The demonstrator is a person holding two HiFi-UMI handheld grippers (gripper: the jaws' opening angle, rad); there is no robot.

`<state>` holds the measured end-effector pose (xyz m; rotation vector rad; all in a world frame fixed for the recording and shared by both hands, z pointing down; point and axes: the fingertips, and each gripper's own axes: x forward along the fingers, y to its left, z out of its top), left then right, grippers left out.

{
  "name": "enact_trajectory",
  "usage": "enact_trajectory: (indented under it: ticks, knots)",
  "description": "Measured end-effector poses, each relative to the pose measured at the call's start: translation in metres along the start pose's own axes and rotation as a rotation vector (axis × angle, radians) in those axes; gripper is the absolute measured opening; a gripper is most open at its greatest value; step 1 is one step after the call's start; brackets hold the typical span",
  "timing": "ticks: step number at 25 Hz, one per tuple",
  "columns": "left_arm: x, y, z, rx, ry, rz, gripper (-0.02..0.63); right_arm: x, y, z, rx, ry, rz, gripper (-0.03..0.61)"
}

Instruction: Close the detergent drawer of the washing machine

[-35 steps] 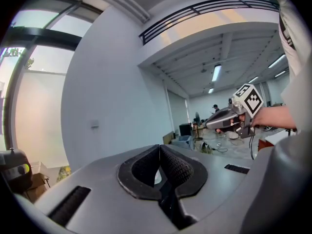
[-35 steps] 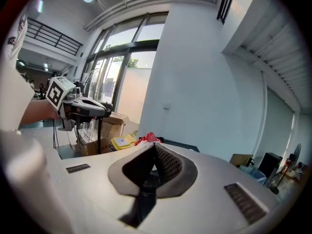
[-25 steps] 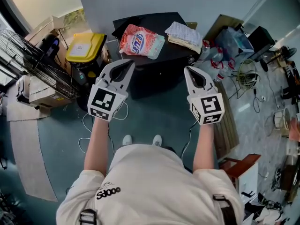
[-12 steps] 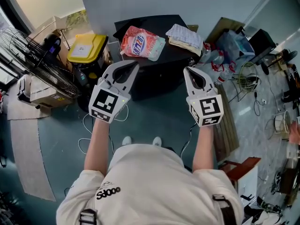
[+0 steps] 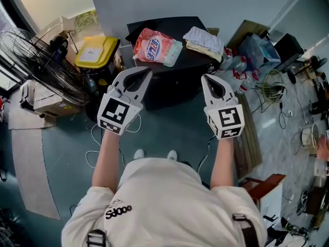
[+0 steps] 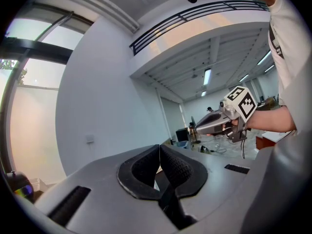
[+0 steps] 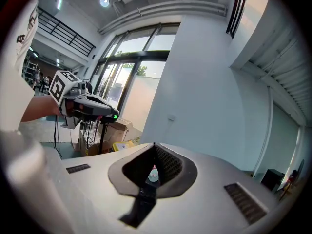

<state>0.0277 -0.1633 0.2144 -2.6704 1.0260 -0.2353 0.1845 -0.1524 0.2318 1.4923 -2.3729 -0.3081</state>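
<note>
A black washing machine (image 5: 191, 58) stands against the wall ahead of me, seen from above. Its detergent drawer is hidden from every view. On its top lie a pink detergent bag (image 5: 154, 46) and a folded cloth (image 5: 204, 40). My left gripper (image 5: 146, 71) is held level in front of the machine's left side, shut and empty, its pads meeting at the tip (image 6: 159, 146). My right gripper (image 5: 205, 76) hovers before the machine's right side, also shut with nothing in it (image 7: 154, 144). Each gripper view shows the other gripper in the air beside it.
A yellow-lidded bin (image 5: 94, 51), a wire fan (image 5: 43, 60) and cardboard boxes (image 5: 38, 104) crowd the left. Bottles (image 5: 234, 63), cables (image 5: 272, 81) and a wooden board (image 5: 250, 138) lie on the right. The person's feet (image 5: 154, 154) stand on the teal floor before the machine.
The left gripper has drifted a little to the right. The right gripper has kept still, and both stay shut.
</note>
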Motion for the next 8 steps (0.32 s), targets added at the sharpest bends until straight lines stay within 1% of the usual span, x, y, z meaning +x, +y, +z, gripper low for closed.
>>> enact_trajectory:
  ticks: [8]
  knots:
    - [-0.0001,-0.0055,-0.0036,-0.005,0.009,0.000,0.018,-0.0036,0.0006,-0.0073,0.009,0.010,0.003,0.008]
